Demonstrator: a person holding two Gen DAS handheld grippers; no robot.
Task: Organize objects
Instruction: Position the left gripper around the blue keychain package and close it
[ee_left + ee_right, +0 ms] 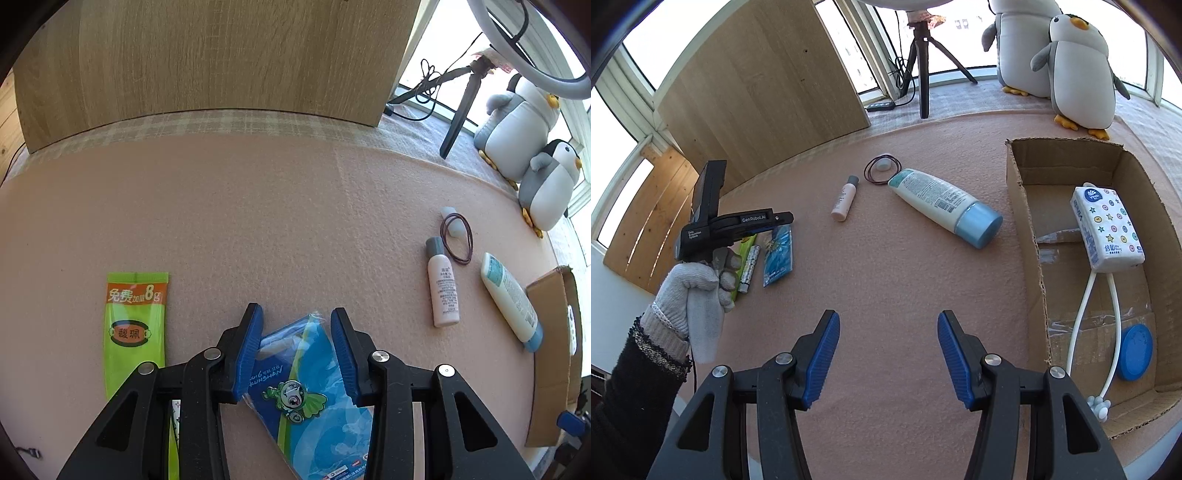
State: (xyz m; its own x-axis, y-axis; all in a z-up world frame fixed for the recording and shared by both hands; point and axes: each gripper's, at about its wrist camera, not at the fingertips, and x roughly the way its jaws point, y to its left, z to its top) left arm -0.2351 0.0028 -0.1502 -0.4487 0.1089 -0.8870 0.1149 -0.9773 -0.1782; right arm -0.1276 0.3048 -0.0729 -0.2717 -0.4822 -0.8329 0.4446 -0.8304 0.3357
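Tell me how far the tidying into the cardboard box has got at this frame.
Done: the cardboard box holds a tissue pack, a white cord and a blue lid. In hand: the left tool straddles the blue badge packet, grip unconfirmed. Left on the mat: large lotion bottle, small pink bottle, hair ties, green sachet. The right tool is open, empty.

"8g" — green sachet; "KUNSHAN" — blue packet.

Blue packet, green sachet, pink cloth, blue-capped white bottle
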